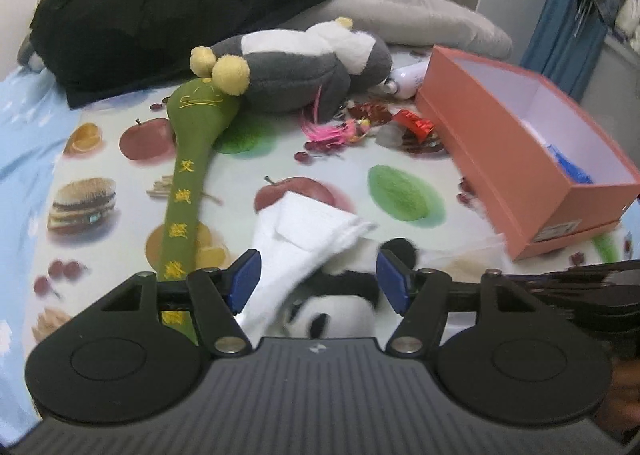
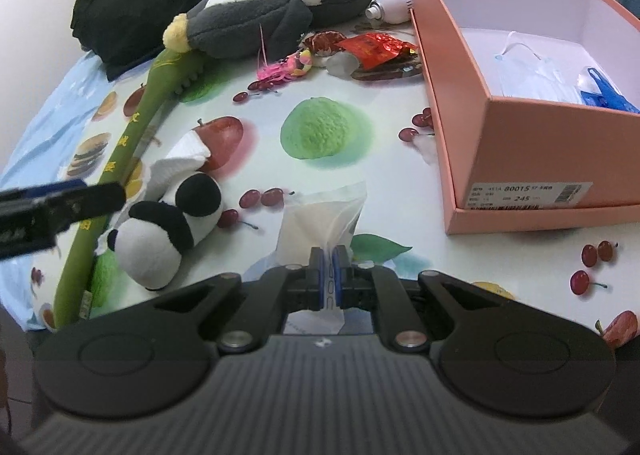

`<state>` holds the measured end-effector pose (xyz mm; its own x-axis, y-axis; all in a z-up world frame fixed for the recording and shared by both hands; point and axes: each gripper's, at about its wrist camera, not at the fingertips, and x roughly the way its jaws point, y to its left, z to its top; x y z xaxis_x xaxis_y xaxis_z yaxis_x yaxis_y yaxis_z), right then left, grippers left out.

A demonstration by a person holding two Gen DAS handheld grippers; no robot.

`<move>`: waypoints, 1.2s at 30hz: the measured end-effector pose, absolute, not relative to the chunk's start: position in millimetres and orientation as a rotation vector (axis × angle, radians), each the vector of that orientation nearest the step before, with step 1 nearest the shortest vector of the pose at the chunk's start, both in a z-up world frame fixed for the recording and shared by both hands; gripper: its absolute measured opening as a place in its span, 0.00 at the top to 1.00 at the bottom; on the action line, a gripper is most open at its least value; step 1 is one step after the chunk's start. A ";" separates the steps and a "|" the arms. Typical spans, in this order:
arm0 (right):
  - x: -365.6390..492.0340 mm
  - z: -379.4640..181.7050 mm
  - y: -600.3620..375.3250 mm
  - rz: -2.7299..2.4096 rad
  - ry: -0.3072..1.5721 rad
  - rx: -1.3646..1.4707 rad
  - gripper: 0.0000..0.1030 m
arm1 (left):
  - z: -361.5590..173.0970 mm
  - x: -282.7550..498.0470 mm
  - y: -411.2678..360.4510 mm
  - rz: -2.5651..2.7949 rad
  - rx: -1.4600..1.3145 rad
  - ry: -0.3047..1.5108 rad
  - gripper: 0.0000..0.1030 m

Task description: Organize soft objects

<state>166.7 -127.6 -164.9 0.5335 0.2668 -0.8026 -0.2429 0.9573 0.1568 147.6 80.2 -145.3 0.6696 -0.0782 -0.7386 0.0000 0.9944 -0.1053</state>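
Note:
My left gripper [image 1: 320,283] stands open, its blue pads on either side of a panda plush [image 1: 332,315] and a white sock [image 1: 304,239] without pressing on them. In the right wrist view the left gripper [image 2: 100,193] hovers just left of the panda plush [image 2: 160,231] and the sock [image 2: 180,163]. My right gripper [image 2: 328,275] is shut on the edge of a clear plastic bag [image 2: 320,223] with white filling. A long green plush stick [image 1: 188,175] and a grey-and-white plush [image 1: 304,63] lie further back.
An open orange shoe box [image 2: 540,159] on the right holds a face mask [image 2: 532,75] and a blue bag [image 2: 604,95]. Red wrappers [image 2: 376,47], a pink toy [image 2: 280,67] and a white bottle [image 2: 394,3] lie behind it. A black jacket [image 1: 160,7] and a grey pillow [image 1: 420,15] fill the back.

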 end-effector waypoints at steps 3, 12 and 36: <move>165.7 -165.5 -127.5 0.302 0.958 0.030 0.92 | -156.1 159.4 87.2 -0.067 -0.104 0.875 0.33; 166.3 -166.4 -126.6 0.303 0.951 0.046 0.92 | -169.2 180.3 79.1 -0.105 -0.106 0.889 0.43; 172.3 -128.7 -136.0 0.333 0.871 0.087 0.92 | -127.9 171.5 79.9 -0.017 -0.216 0.764 0.95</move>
